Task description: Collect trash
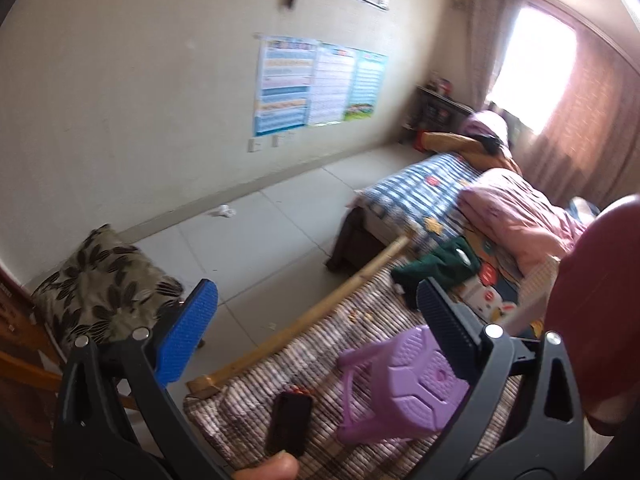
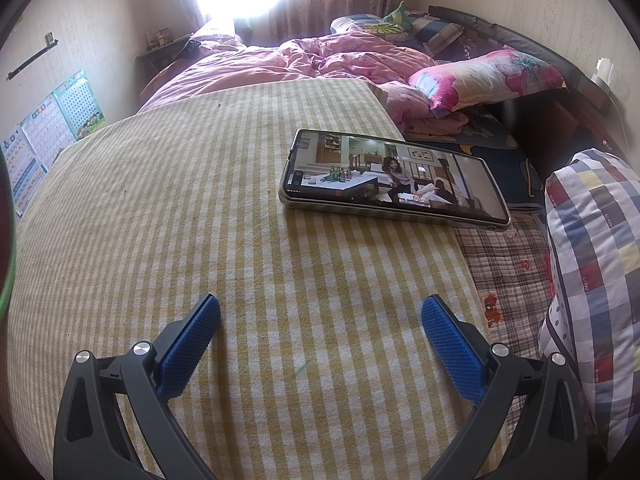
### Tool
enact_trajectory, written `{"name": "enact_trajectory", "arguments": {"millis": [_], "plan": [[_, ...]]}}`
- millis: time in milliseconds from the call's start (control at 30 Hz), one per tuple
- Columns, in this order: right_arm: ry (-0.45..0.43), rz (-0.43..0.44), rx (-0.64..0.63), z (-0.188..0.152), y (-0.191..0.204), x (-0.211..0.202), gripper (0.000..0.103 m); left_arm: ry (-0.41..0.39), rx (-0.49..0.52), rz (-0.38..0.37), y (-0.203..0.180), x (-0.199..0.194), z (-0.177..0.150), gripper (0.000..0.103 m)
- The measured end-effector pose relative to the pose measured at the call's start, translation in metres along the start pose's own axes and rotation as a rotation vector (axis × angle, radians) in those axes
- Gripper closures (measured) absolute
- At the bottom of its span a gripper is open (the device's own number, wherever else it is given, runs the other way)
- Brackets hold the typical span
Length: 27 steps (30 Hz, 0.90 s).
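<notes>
A crumpled white paper scrap (image 1: 225,211) lies on the grey tile floor near the wall baseboard, far from my left gripper (image 1: 318,292). The left gripper is open and empty, held above the bed edge. Small crumbs (image 1: 362,315) lie on the striped mat by the wooden bed rail. My right gripper (image 2: 320,308) is open and empty, just above a yellow checked cloth surface (image 2: 200,208). No trash shows in the right wrist view.
A purple plastic stool (image 1: 404,384) and a dark phone (image 1: 290,422) lie on the striped mat. A leaf-patterned cushioned seat (image 1: 100,280) stands left. A phone playing video (image 2: 394,178) lies on the yellow cloth. Pink quilt (image 2: 280,64) and pillows (image 2: 488,76) lie behind.
</notes>
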State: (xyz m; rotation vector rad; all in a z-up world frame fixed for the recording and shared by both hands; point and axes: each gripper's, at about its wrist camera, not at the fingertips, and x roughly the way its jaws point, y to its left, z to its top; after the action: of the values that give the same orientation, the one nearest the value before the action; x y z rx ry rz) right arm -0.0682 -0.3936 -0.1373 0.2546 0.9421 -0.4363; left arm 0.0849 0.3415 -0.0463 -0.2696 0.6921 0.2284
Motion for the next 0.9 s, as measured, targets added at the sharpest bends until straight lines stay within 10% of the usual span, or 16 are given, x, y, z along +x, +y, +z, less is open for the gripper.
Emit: {"name": "enact_trajectory", "arguments": {"millis": [300,900], "plan": [[0.000,0.000,0.000,0.000,0.000,-0.001,0.006,-0.024,0.064,-0.149,-0.068,-0.019,0.001,0.005],[0.000,0.000,0.000,0.000,0.000,0.000,0.006,0.049,0.035,-0.091,-0.134,-0.068,-0.065,0.005]]}}
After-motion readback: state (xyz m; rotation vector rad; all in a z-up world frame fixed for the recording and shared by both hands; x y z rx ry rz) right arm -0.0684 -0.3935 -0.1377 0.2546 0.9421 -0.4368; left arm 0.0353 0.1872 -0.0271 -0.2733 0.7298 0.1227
